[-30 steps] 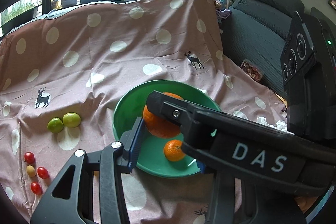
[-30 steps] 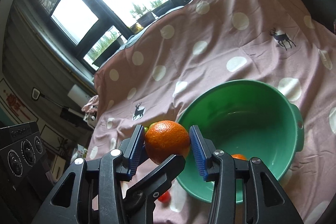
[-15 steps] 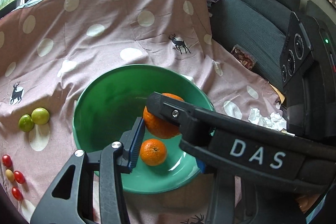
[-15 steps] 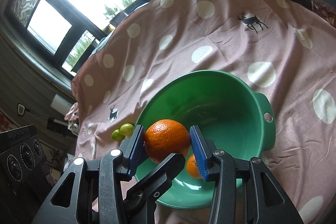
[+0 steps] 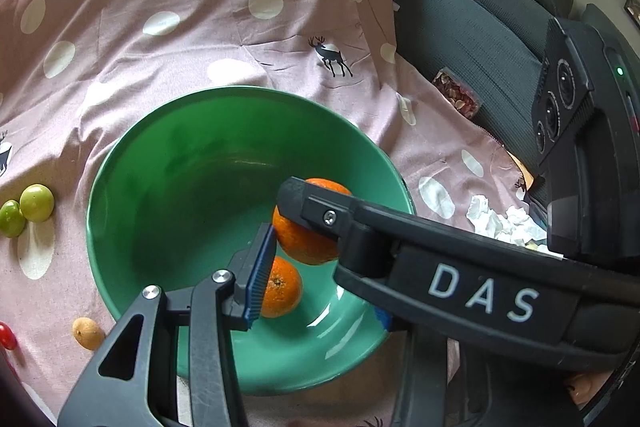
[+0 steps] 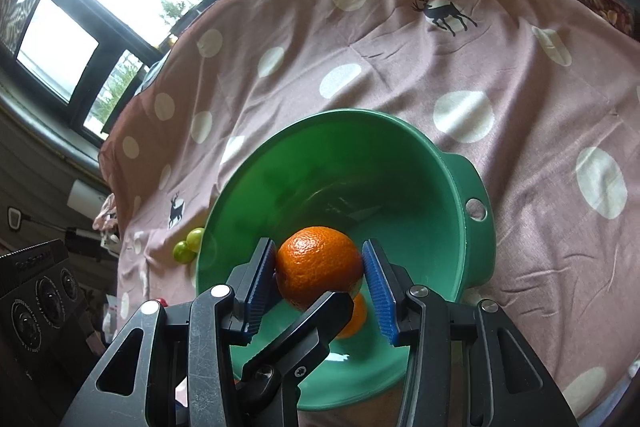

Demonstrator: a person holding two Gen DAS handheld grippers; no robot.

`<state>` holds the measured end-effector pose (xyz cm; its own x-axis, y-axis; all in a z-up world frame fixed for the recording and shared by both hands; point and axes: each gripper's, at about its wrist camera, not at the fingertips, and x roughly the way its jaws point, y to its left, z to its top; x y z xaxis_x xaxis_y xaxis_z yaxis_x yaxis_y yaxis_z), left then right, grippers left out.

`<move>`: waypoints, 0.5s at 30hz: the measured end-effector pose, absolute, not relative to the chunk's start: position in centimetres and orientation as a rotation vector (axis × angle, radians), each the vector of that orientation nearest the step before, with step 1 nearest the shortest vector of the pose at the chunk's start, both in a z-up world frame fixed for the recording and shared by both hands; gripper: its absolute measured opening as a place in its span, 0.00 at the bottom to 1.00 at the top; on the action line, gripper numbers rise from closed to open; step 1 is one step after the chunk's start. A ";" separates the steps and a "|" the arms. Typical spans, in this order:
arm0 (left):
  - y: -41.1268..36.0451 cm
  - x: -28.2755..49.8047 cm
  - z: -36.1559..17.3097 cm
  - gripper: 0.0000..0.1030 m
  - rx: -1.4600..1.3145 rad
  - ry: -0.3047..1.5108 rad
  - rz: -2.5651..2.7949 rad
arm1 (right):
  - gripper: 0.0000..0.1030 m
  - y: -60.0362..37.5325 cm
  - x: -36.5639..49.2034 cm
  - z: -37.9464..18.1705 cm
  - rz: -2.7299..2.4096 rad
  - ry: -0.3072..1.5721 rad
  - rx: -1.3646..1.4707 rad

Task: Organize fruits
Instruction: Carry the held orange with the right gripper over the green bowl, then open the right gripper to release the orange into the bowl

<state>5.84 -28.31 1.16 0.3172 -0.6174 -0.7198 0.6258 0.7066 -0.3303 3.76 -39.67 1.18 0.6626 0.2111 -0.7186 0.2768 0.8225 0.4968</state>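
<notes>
Both sets of jaws clamp one big orange [image 6: 318, 267] over the green bowl [image 6: 460, 227]; a smaller orange [image 5: 282, 291] sits inside, just beneath the jaws.

The right tool [image 6: 320, 281] grips a large orange [image 6: 318, 271] between its two blue pads [image 6: 262, 281], holding it over the inside of a green bowl [image 6: 460, 227]. A finger of the left tool [image 6: 298, 343] crosses in front, just under the orange. A smaller orange [image 6: 356, 319] lies in the bowl beneath. The bowl sits on a pink cloth [image 6: 440, 67] with white dots and deer prints. Two green fruits [image 6: 188, 245] lie just beside the bowl's left rim.
</notes>
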 end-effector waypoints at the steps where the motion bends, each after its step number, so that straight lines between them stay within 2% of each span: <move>1: -28.3 5.9 1.0 0.42 0.006 0.947 -0.821 | 0.47 -39.6 3.8 1.1 -0.044 0.866 0.619; 15: -28.1 6.4 -0.2 0.39 -0.034 0.991 -0.833 | 0.47 -38.8 4.4 0.6 -0.111 0.909 0.546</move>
<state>6.43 -28.10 -0.21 0.2730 -0.6338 -0.7237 0.6046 0.6982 -0.3834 4.43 -38.83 0.62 0.6189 0.1344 -0.7739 0.3166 0.8590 0.4023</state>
